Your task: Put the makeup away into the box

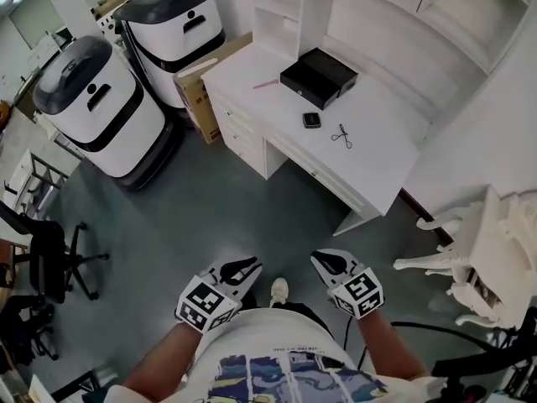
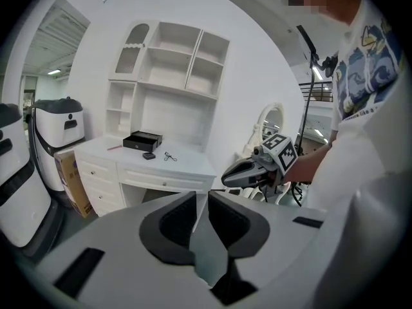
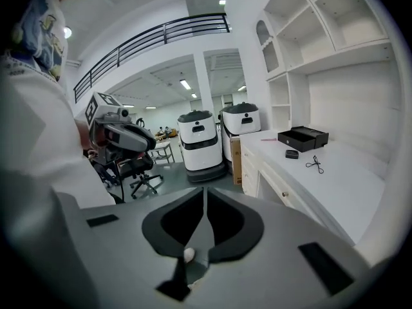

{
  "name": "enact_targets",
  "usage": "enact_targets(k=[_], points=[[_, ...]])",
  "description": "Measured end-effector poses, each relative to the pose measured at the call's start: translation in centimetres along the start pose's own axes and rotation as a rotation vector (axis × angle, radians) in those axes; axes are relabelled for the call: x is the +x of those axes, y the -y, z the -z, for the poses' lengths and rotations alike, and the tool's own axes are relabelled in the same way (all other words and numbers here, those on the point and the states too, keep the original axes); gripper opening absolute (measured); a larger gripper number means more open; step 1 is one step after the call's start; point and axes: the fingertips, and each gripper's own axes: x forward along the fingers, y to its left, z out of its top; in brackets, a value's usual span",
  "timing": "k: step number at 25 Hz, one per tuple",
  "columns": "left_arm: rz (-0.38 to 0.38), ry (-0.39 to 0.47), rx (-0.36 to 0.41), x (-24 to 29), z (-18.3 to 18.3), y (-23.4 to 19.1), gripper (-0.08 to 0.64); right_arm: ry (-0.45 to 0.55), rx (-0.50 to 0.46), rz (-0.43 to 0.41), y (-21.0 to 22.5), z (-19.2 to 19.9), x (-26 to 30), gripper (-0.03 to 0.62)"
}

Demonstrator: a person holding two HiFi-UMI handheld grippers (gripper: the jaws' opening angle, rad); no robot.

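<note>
Well, I'm standing on the grey floor (image 1: 210, 200), well back from the white desk (image 1: 382, 141), with both grippers held low in front of me. My left gripper (image 1: 250, 269) has its jaws a narrow crack apart with nothing between them. My right gripper (image 1: 323, 263) has its jaws closed together, also empty. The black box (image 1: 319, 77) sits on the desk towards the back shelves. Just in front of it lies a small dark compact (image 1: 312, 120). Near that is a thin black tool (image 1: 341, 136), possibly an eyelash curler, though it is too small to be sure. A pink pencil (image 1: 266, 83) lies beside the box.
</note>
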Motion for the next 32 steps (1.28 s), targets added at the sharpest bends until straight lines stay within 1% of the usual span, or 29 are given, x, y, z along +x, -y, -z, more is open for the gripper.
enact_targets(k=[6, 9, 12, 16, 20, 24, 28, 32], points=[[0.022, -0.002, 0.001, 3.2, -1.7, -4.4, 0.052, -0.019, 0.026, 0.014, 2.7, -1.3, 2.0, 0.028], [0.057, 0.001, 0.015, 5.6, -3.2, -7.6, 0.062, -0.032, 0.053, 0.053, 4.7, -1.9, 3.1, 0.028], [0.109, 0.002, 0.040, 7.9, -5.0, -10.8, 0.074, -0.051, 0.080, 0.099, 6.7, -3.0, 4.6, 0.028], [0.186, -0.029, 0.099, 11.1, -7.6, -15.2, 0.101, -0.043, 0.112, 0.168, 9.4, -5.9, 7.1, 0.028], [0.246, -0.054, 0.169, 13.5, -10.1, -19.1, 0.128, -0.034, 0.113, 0.220, 11.8, -9.5, 9.4, 0.028], [0.302, -0.108, 0.233, 16.6, -10.3, -22.4, 0.152, -0.025, 0.149, 0.310, 13.4, -10.9, 10.5, 0.028], [0.307, -0.157, 0.247, 21.0, -10.6, -24.7, 0.179, -0.029, 0.207, 0.366, 14.4, -10.8, 9.9, 0.028], [0.293, -0.200, 0.289, 26.3, -11.8, -26.0, 0.213, -0.033, 0.254, 0.393, 16.6, -9.8, 8.5, 0.028]])
